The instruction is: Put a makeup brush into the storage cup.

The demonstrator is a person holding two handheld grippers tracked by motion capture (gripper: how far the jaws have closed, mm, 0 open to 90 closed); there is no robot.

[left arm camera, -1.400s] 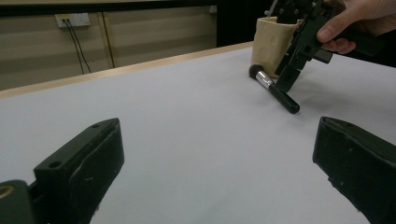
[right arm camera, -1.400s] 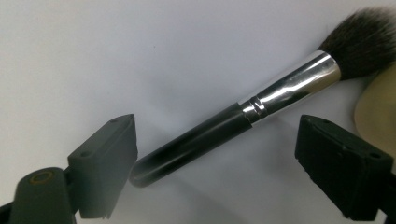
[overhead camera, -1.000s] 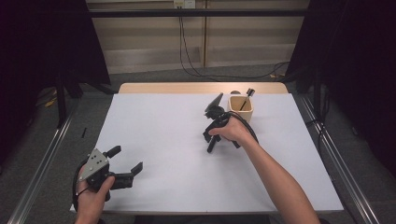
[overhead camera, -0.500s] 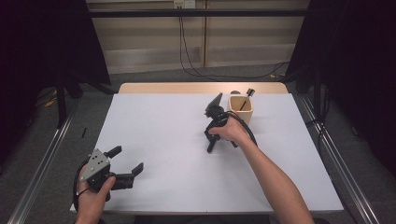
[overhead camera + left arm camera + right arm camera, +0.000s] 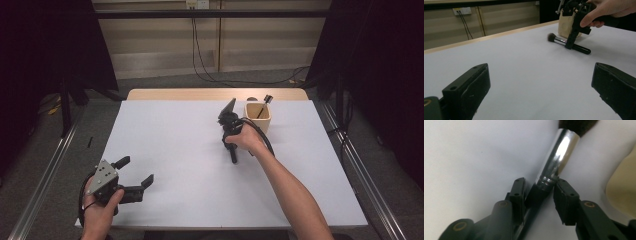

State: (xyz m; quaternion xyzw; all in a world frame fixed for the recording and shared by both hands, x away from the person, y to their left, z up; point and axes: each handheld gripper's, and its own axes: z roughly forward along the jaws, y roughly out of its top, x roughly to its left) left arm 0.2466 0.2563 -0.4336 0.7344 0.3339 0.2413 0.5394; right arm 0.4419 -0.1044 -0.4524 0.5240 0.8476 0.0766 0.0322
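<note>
Lying flat on the white tabletop (image 5: 165,145) beside the beige cup (image 5: 258,117), the makeup brush (image 5: 569,44) ran lengthwise between the just-closing right claw (image 5: 539,192), which pinched its handle, while the left claw (image 5: 134,172) rested spread wide far away.

- Grippers: two, a left gripper (image 5: 134,176) and a right gripper (image 5: 231,134).
- Makeup brush (image 5: 569,44) on the table: one.
- Beige cup (image 5: 258,118): one.
- Items standing in the cup: apparently one; view unclear.
</note>
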